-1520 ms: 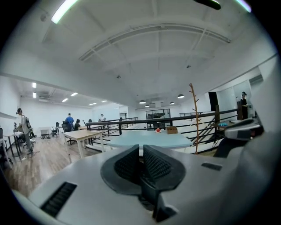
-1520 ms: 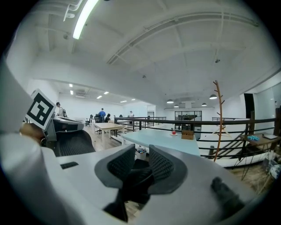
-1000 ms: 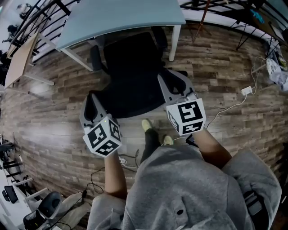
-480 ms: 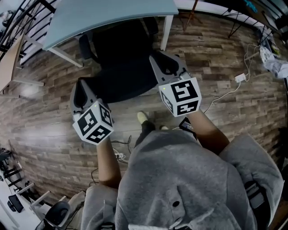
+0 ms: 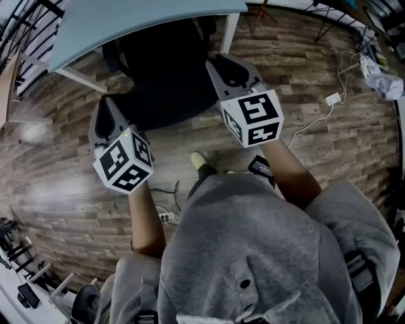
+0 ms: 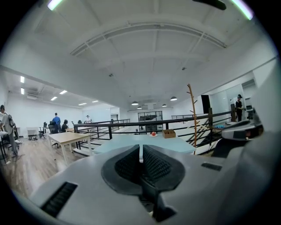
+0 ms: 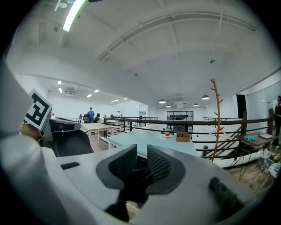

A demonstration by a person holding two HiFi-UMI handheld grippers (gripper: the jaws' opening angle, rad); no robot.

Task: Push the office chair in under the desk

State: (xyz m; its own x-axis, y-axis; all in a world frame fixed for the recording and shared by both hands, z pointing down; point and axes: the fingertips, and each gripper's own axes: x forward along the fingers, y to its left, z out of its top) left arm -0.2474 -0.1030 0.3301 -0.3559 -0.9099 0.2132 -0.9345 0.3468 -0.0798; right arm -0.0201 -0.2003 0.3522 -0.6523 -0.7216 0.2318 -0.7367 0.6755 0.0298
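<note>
Now mid-push, office chair (image 5: 158, 85) partly under desk (image 5: 139, 19) edge; left gripper (image 5: 104, 104) jaws near-shut, right gripper (image 5: 219, 65) jaws just narrowed to half, both pinching backrest; next we push straight in

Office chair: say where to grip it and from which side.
Best grip the top edge of the backrest from behind, the side away from the desk. The chair's front sits beneath the desk, so the back is exposed and in line with the push.

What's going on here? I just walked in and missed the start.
A person holds tongs in each hand and is pushing the black office chair toward the pale blue desk. The left tongs and right tongs each grip the chair's back; the right ones have just been closing. The chair is already partly under the desk.
</note>
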